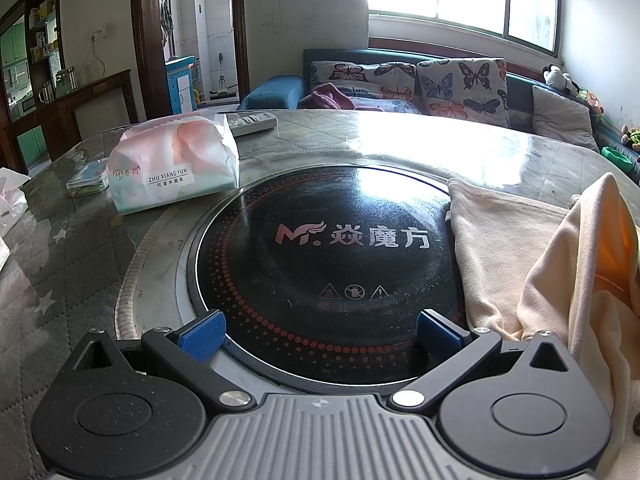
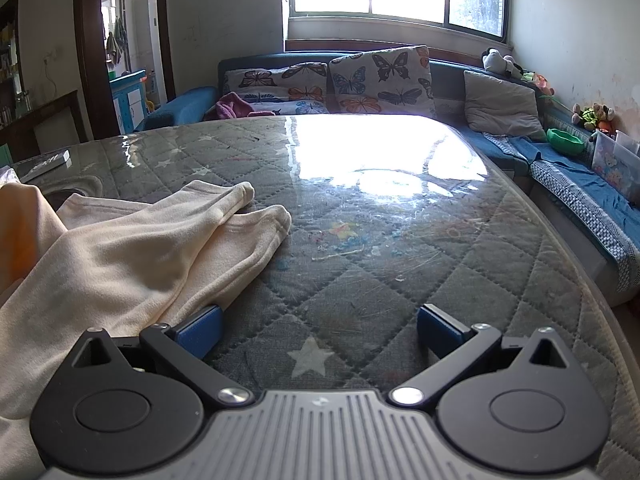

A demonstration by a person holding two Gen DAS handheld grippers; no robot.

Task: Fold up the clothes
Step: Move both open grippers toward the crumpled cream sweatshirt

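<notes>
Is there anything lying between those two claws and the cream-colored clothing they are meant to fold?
Nothing visible. The right claw is open with the cream garment right at its left finger. The left claw, also open, has only the black cooktop ahead, with the garment beside it.

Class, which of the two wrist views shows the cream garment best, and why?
The right wrist view: the cream garment spreads across the quilted table cover, with two rounded ends visible. The left wrist view catches only part of it, draped at the right edge over the black cooktop.
</notes>
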